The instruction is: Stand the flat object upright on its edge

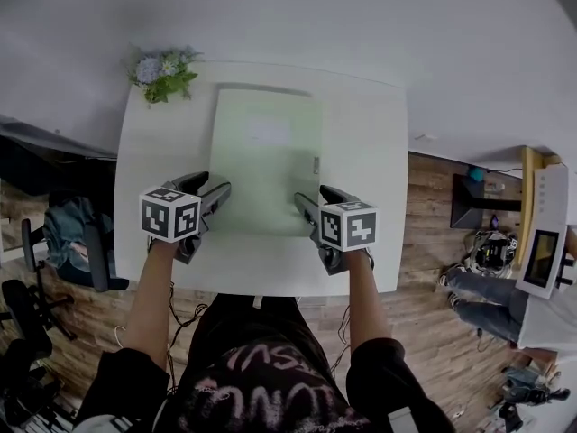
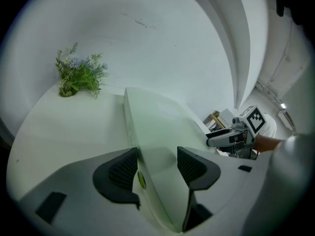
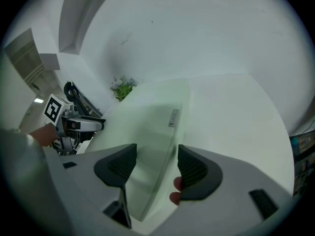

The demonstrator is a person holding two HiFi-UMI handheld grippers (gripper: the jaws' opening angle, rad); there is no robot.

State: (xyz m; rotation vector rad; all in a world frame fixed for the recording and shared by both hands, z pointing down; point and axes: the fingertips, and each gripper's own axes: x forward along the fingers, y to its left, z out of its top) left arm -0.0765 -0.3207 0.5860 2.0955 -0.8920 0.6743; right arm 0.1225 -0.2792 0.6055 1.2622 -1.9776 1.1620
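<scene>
The jaws of the left gripper (image 2: 157, 163) are spread wide, and the left long edge of a pale green board (image 2: 158, 124) is seen between them. The right gripper (image 3: 157, 163) is likewise spread, with the board's right long edge between its pads. No pad seems to press, though this is hard to judge at the left one. The board is laid flat in the middle of a white table (image 1: 361, 152), its long axis running away from the person toward a white wall (image 1: 361, 16). A small label (image 1: 316, 165) is carried near its right edge. A flower bunch (image 1: 164, 72) is set at the far left corner. Wooden flooring (image 1: 433, 314) is seen round the table.
</scene>
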